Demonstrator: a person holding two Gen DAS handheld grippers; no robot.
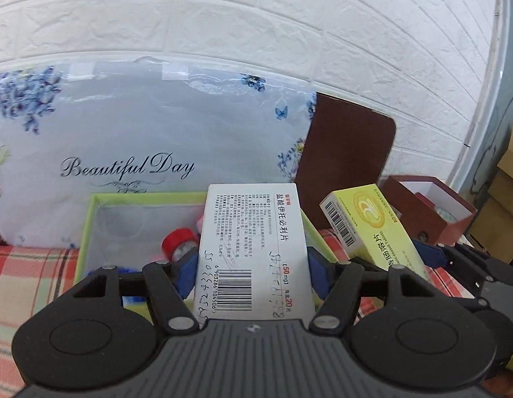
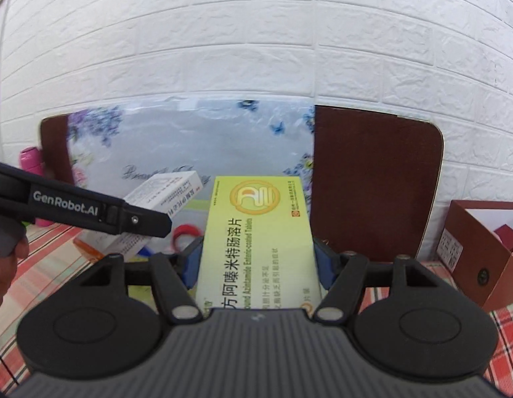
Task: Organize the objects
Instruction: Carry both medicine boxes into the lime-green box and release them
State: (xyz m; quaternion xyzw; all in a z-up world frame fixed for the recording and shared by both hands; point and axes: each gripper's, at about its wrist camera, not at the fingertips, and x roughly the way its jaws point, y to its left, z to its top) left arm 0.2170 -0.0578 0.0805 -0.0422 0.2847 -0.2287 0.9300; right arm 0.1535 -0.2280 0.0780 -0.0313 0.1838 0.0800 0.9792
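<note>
A: What is on the left?

B: The left gripper has its blue fingers squeezed on a flat white cardboard medicine box with a barcode. The box hangs over the light green open tray. A red roll of tape already lies inside.

A: Could it go wrong?

B: Yes, I think so. If the box drops on the tape, it may sit crooked or tip over the edge.

A: And on the right?

B: The right gripper is clamped on a long yellow cardboard medicine box, up in the air, just beside the white one.

A: Any trouble there?

B: The two boxes are close. They might bump and one could slip out. The dark red open box sits far right on the checked cloth.
</note>
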